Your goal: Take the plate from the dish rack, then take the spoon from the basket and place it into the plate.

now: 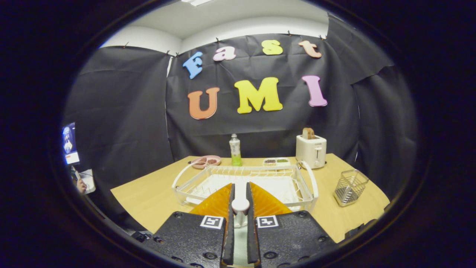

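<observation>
My gripper point(240, 185) is shut on a thin white thing that I see edge-on, which looks like the plate point(240, 206). It runs up between the two fingers and has a rounded white rim part in the gap. I hold it above the near end of the white wire dish rack point(302, 186), whose slots stand bare over a white drip mat. The small wire mesh basket point(349, 187) stands on the table to the right of the rack, beyond my fingers. I cannot make out the spoon inside it.
On the wooden table point(148, 197) behind the rack are a pink plate with food point(206, 161), a green-bottomed bottle point(235, 150), a small tray of snacks point(276, 161) and a white toaster point(311, 150) with bread in it. A person's hand point(80, 185) and a screen show at far left.
</observation>
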